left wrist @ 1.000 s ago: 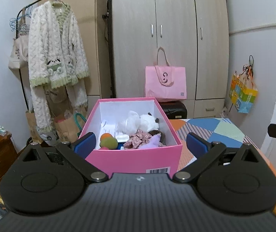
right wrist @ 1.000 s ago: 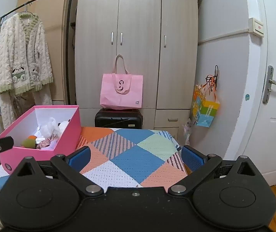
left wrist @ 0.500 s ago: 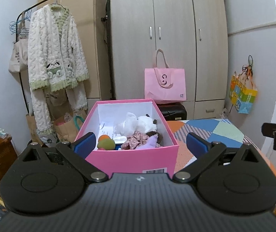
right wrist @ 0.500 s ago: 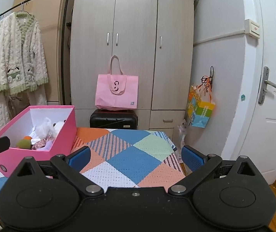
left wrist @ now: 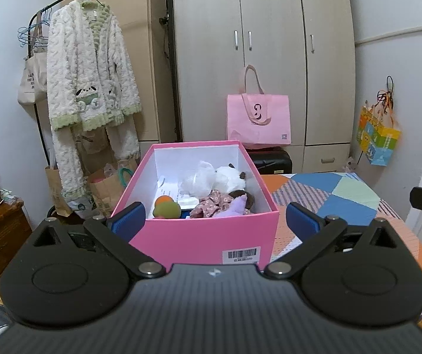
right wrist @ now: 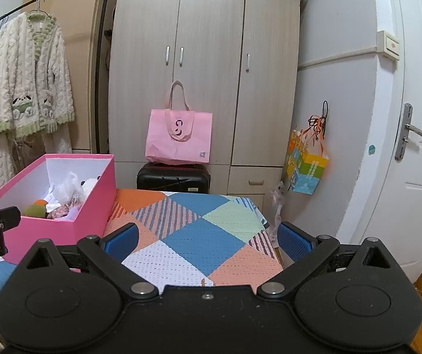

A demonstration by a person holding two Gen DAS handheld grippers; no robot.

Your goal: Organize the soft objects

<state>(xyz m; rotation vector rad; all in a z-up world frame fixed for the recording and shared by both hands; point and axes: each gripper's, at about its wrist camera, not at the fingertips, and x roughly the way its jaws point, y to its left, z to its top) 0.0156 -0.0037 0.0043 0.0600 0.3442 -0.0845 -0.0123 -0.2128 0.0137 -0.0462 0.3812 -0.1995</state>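
Tongs first: our left gripper (left wrist: 214,217) has its 2 blue pads spread wide with nothing between them, and it hangs just short of the pink box (left wrist: 199,236). Our right gripper (right wrist: 208,236) is spread just as wide and empty, over the patchwork cloth (right wrist: 211,236) on the table.

We see the box at the table's left edge, lid off, barcode label on its near wall. Soft things lie piled inside it: an orange-and-green ball (left wrist: 167,208) at the near left, a floral cloth (left wrist: 212,205) and a purple toy (left wrist: 237,206) at the near right, a clear plastic bag (left wrist: 200,178) and a white plush (left wrist: 229,177) behind them. The rest of the cloth, to the right of the box, is bare.

Past the table's far edge we see a black case (right wrist: 173,178) with a pink tote (right wrist: 179,137) on it, against the wardrobe (right wrist: 208,59). A fluffy robe (left wrist: 88,79) hangs on a rack at the left, a colourful bag (right wrist: 306,162) on the right wall near the door (right wrist: 417,118).
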